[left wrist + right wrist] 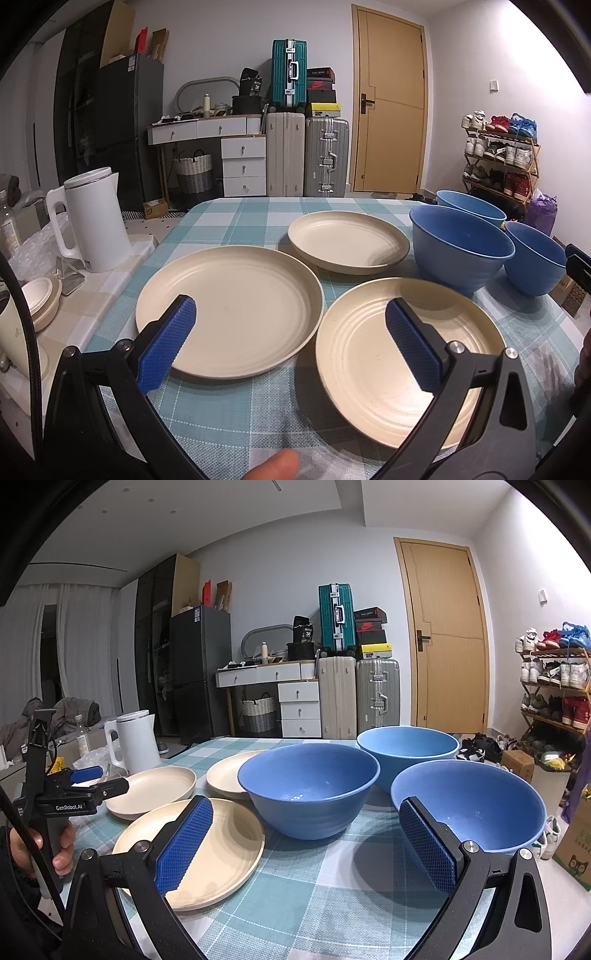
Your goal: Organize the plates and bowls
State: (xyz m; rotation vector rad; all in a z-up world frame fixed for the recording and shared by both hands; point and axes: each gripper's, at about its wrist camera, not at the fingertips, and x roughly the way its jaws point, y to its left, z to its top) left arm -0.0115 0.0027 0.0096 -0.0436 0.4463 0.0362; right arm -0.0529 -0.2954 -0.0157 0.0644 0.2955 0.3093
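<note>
— What do we have on the table [229, 424]?

— Three cream plates and three blue bowls on the checked cloth. The left plate [229, 310], the near plate [373, 369] and the far plate [347, 240] each lie flat and apart, none stacked. To their right we see the middle bowl [308, 786], the back bowl [408, 747] and the right bowl [476, 805], all upright, with the back one partly hidden behind the other two.

— And our grippers?

— Our left gripper [291, 325] hangs above the left and near plates, fingers spread wide, gripping nothing. Our right gripper [306, 834] is likewise spread and empty, hovering between the near plate and the right bowl.

— Anything else?

— A white kettle [94, 218] stands off the table's left edge.
</note>
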